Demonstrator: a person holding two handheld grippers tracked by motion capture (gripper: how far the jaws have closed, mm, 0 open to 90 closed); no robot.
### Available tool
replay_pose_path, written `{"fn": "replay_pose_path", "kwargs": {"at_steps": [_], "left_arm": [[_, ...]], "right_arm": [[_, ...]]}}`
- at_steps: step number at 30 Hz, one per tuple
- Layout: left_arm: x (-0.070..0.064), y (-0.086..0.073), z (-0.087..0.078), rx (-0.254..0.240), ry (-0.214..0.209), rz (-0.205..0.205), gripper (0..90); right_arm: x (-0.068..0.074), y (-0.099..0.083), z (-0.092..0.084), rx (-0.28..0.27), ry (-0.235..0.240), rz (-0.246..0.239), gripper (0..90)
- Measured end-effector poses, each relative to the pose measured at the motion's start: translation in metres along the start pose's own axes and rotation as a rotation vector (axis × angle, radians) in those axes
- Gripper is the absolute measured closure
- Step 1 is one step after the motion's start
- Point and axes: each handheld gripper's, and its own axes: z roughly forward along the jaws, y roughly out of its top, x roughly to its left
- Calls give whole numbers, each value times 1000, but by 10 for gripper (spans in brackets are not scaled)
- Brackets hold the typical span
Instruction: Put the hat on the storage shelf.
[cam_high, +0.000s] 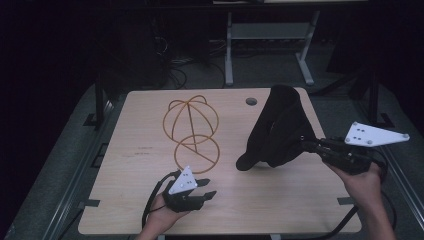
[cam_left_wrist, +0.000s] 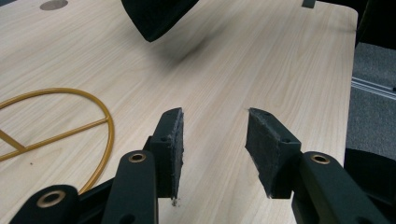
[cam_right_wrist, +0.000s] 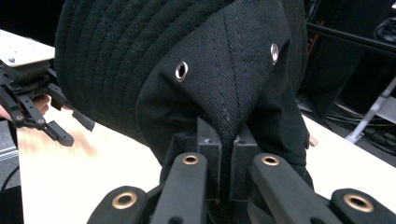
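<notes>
Dark floor, trailing cables and grey metal frame legs surround your work area. Your counter is a pale wood-grain laminate top with rounded corners and a small round grey insert at the far edge.

Right tongs: clamped together on black fabric. In the right gripper view the two padded jaws meet on a fold of the black hat, pinching it just above the pads. The hat is of woven twill with rows of parallel stitching on the brim and two small metal eyelets in the crown. In the high view it hangs from these tongs toward the left of them, its lower edge just above or barely on the counter; contact cannot be confirmed.

Left tongs: apart, with nothing between them. The left gripper view shows two flat, rough-faced black pads over bare counter, with a clear gap between.

Wire stand: thin golden-brown rod bent into a rounded open dome on a circular base ring crossed by spokes. It stands just beyond your left tongs, and well to the left of your right tongs and the hat. Its dome cage holds nothing.

Each tong body carries a grey three-cornered plate on top.
</notes>
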Motion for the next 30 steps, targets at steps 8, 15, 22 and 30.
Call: {"fn": "replay_pose_path", "kwargs": {"at_steps": [8,15,22,30], "left_arm": [[4,-7,-7,2,11,-13,530],[9,-15,-18,1,29,-22,515],[14,-22,-26,8,35,-39,515],[16,-26,-27,-5,38,-47,513]], "right_arm": [[3,19,14,17,31,-26,864],[6,40,32,23,72,-38,865],[7,57,46,25,96,-53,865],[10,73,56,23,114,-56,865]]}}
